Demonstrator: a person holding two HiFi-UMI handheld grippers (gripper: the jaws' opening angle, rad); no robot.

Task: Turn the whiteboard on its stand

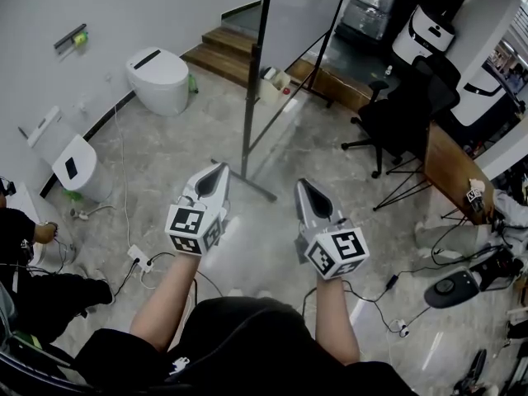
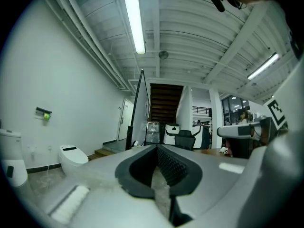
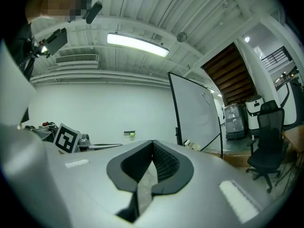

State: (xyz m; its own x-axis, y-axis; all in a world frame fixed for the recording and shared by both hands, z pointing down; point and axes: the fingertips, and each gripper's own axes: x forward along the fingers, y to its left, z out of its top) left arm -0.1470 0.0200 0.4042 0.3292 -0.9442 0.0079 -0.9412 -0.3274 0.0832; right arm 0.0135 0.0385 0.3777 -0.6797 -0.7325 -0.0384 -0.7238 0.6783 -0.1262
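Note:
The whiteboard (image 1: 304, 13) stands on its black stand (image 1: 250, 114) ahead of me, its foot (image 1: 246, 181) on the marble floor. In the head view my left gripper (image 1: 216, 170) and right gripper (image 1: 305, 185) are held side by side short of the stand, both shut and empty. Neither touches the board. The left gripper view shows the whiteboard (image 2: 139, 113) nearly edge on beyond the shut left gripper (image 2: 156, 147). From the right gripper view the whiteboard (image 3: 197, 112) shows its white face past the shut right gripper (image 3: 153, 142).
A white toilet (image 1: 158, 79) and another white unit (image 1: 74, 167) stand by the left wall. Wooden steps (image 1: 227, 49) lie behind the board. A black office chair (image 1: 404, 114) is at the right. Cables and a power strip (image 1: 139, 260) lie on the floor. A person (image 1: 23, 250) sits at the left.

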